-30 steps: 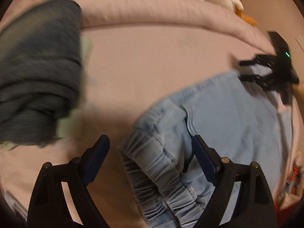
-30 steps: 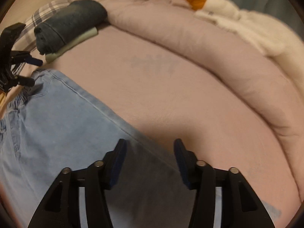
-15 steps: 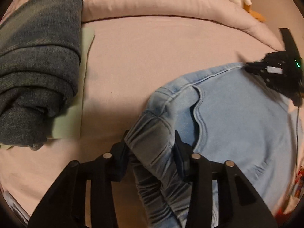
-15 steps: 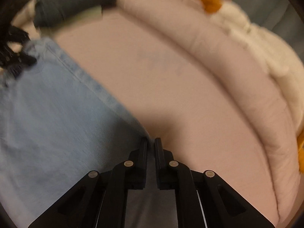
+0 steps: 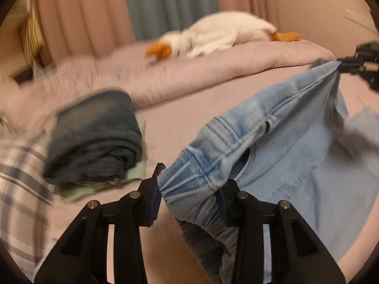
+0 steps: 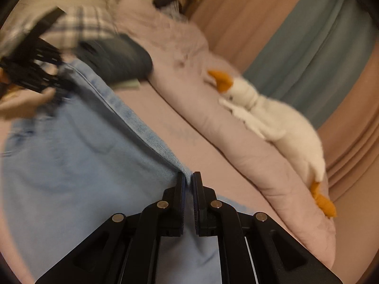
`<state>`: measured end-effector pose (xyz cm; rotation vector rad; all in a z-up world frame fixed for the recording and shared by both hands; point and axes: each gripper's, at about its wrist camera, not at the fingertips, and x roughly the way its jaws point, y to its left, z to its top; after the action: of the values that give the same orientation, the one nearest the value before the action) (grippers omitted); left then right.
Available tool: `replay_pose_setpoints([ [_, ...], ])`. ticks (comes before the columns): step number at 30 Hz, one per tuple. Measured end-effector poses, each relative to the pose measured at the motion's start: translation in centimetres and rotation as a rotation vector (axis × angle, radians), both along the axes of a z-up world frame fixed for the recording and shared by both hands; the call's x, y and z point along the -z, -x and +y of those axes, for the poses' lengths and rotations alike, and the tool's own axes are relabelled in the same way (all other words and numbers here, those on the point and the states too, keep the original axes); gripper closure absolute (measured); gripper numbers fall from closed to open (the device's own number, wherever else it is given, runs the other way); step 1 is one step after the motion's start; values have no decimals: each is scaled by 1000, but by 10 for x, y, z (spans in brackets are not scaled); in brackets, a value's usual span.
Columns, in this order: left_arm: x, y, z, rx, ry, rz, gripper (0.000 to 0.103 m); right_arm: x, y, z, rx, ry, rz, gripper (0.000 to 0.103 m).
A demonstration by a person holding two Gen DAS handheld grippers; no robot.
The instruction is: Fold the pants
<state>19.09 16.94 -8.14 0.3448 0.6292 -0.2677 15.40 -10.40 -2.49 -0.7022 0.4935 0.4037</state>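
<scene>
There are no words, numbers, labels or signs to read in either view. The light blue pants [image 5: 279,146] show only seams and stitching, with no tag that can be seen. Both views are blurry, so a tiny label on the dark folded clothes [image 5: 94,137] could perhaps be missed.

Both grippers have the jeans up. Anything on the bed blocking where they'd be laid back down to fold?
Nothing visible. The light blue jeans hang over bare pink sheet. The folded dark pants sit off to one side, the plush goose back on the rolled duvet.
</scene>
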Motion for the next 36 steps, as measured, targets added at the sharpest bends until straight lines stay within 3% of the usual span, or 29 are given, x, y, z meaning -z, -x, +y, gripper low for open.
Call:
replay_pose_setpoints([
  [3,7,48,-12,45,-69,-83,59,2,70,1,-34,16,-32,97],
  [4,12,58,-8,48,-70,-73,58,11,90,5,-51,49,-28,97],
  [6,31,63,3,37,-82,-30,42,32,105,12,-92,126,6,97],
  [9,66,77,14,-33,-144,47,42,76,127,25,-133,248,75,97],
  [10,75,78,21,-62,-117,78,42,97,135,30,-148,282,115,97],
  [13,77,81,39,-172,23,121,43,129,145,38,-140,350,160,97],
  [18,75,95,83,-334,410,244,44,129,136,44,-95,339,172,97],
  [22,84,119,94,-351,720,339,44,122,132,38,-54,282,187,97],
  [25,91,123,90,-354,874,390,44,125,133,40,-39,272,189,97],
  [29,86,134,88,-340,1047,365,43,125,136,39,-24,248,199,97],
  [36,83,143,91,-367,1163,362,38,127,135,39,-14,227,212,97],
])
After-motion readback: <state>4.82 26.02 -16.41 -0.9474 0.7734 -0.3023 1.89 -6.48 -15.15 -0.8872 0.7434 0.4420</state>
